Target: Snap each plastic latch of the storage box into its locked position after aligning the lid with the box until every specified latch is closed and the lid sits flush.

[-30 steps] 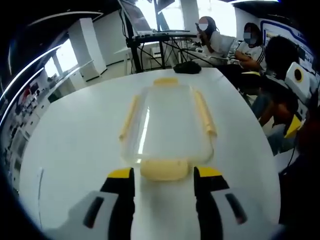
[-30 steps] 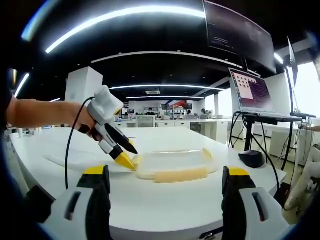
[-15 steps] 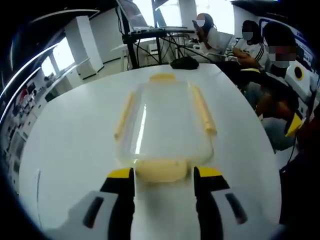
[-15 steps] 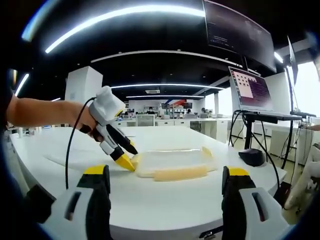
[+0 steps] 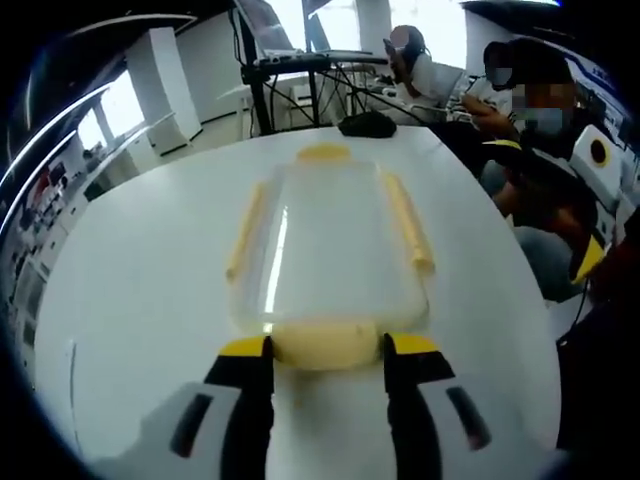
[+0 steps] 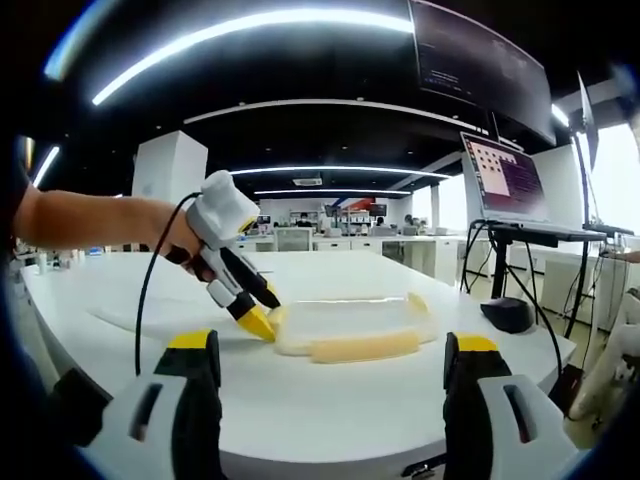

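Observation:
A clear storage box with its lid on lies on the white table, running away from me. Pale yellow latches sit along its long sides and at its far end. The near end latch lies between the yellow tips of my left gripper, which is open around it. In the right gripper view the left gripper, held by a hand, touches the left end of the box. My right gripper hangs wide open, short of the box, with nothing in it.
A black mouse-like object lies past the box's far end. A laptop on a stand rises beyond the table. Seated people are at the table's right edge. Bare table surrounds the box.
My left gripper has edged forward, so the near end latch sits deeper between its tips. The right gripper has hardly moved.

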`<state>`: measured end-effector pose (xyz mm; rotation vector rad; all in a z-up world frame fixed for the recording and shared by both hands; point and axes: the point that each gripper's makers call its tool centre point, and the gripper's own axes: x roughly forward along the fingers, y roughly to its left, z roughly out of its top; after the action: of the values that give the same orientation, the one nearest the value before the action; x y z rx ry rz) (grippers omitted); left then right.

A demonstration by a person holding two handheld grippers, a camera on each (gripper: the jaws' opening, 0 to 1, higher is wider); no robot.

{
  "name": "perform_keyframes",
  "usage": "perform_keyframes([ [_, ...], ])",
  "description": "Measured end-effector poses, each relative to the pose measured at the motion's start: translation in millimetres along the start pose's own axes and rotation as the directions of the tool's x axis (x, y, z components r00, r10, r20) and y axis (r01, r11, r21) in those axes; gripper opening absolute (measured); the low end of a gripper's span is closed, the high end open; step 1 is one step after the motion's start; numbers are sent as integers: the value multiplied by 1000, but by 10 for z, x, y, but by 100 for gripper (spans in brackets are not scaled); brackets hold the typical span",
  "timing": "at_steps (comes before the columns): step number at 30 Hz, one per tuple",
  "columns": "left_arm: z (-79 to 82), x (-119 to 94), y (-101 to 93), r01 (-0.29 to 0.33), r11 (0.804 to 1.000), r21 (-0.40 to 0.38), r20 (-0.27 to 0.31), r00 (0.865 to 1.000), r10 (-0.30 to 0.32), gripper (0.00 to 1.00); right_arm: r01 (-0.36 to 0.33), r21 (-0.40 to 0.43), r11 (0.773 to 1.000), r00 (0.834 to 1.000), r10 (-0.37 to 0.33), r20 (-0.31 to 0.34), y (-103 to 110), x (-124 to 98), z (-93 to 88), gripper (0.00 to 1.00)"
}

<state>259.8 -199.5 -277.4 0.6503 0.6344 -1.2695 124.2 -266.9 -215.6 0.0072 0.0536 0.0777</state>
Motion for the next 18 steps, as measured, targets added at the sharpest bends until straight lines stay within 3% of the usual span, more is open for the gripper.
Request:
perform_keyframes([
  [18, -30, -41, -121, 12, 1000, 0, 27, 1000, -12, 39, -4, -8, 1000, 1000, 4, -11, 12, 27, -10, 92],
])
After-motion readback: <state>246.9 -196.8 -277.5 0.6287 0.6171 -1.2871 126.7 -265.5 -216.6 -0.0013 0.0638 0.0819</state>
